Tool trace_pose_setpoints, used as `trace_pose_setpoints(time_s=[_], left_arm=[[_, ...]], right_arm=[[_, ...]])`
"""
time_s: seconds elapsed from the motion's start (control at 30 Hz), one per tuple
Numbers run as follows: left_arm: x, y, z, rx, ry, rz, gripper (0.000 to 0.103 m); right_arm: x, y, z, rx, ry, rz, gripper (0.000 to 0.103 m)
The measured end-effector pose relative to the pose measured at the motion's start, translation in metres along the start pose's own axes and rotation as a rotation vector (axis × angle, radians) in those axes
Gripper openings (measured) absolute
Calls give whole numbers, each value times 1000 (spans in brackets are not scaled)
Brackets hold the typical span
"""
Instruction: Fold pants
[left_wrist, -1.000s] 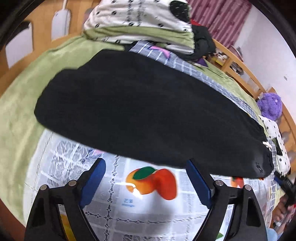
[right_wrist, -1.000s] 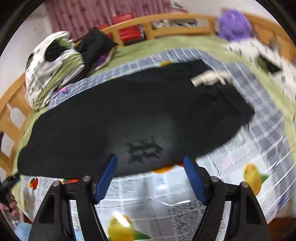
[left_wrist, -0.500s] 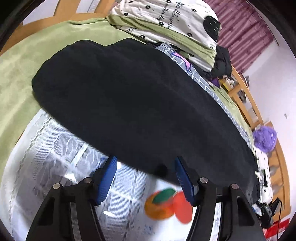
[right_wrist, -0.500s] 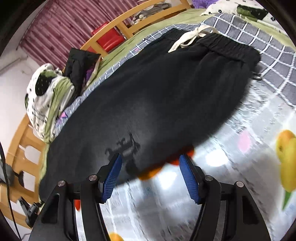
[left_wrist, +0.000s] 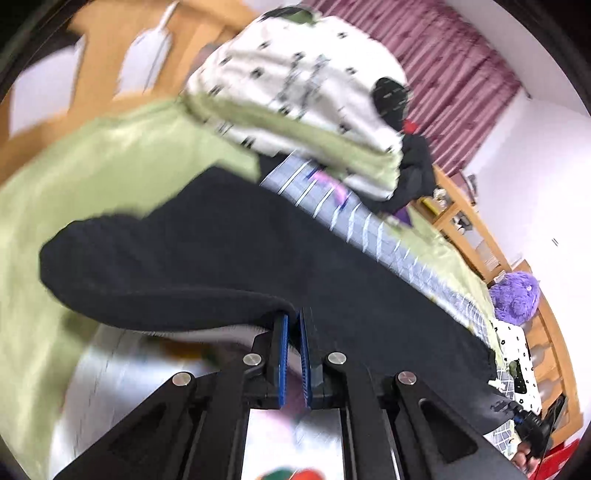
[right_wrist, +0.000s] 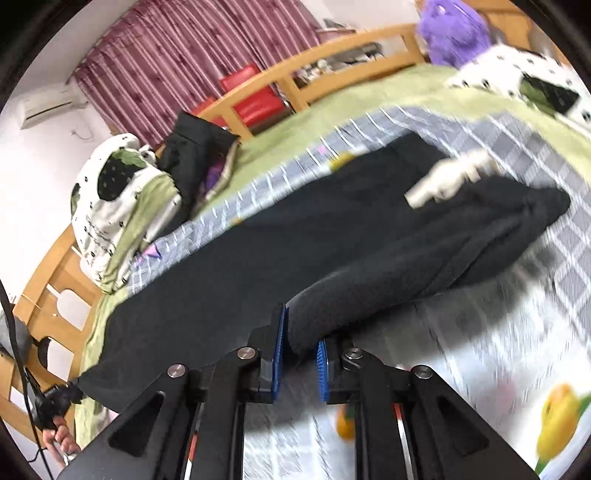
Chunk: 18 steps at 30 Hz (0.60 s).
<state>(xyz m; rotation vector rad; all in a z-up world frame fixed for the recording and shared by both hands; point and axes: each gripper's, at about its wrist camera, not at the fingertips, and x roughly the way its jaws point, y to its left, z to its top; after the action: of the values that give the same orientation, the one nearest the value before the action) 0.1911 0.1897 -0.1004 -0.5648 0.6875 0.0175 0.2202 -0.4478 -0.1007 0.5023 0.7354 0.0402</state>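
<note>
Black pants (left_wrist: 229, 254) lie stretched across the bed, folded lengthwise. The leg end is at the left of the left wrist view. The waistband with a white drawstring (right_wrist: 450, 181) is at the right of the right wrist view. My left gripper (left_wrist: 293, 332) is shut on the near edge of the pants and lifts it. My right gripper (right_wrist: 299, 332) is shut on the near edge of the pants (right_wrist: 295, 236) too, with a thick fold of cloth between its blue pads (right_wrist: 279, 350).
The pants rest on a grey checked cloth (right_wrist: 517, 133) over a green sheet (left_wrist: 92, 166). A fruit-print cover (right_wrist: 517, 369) lies nearest me. A bundled white and green quilt (left_wrist: 295, 85), dark clothes (right_wrist: 192, 147), a purple plush (left_wrist: 515, 295) and the wooden bed frame (right_wrist: 332, 62) ring the bed.
Both grippers moved forward to the near edge of the pants, closed on it from open, and raised the edge off the cover.
</note>
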Motion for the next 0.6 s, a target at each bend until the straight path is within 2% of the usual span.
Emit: trace_pose_setpoints(time_s=[0.13, 0.23, 0.37, 0.47, 0.6], left_arm=[[22, -36, 45, 87, -79, 29, 7], [39, -48, 66, 108, -109, 55, 7], [89, -56, 90, 109, -106, 103, 7], [128, -60, 94, 126, -88, 143, 7], [158, -65, 92, 156, -63, 206, 9]], right_arm=[[10, 15, 45, -13, -34, 35, 15], [33, 27, 75, -42, -44, 28, 15], [80, 30, 106, -24, -33, 18, 14], [122, 26, 119, 8, -13, 0, 15], [171, 20, 123, 26, 28, -56, 24]])
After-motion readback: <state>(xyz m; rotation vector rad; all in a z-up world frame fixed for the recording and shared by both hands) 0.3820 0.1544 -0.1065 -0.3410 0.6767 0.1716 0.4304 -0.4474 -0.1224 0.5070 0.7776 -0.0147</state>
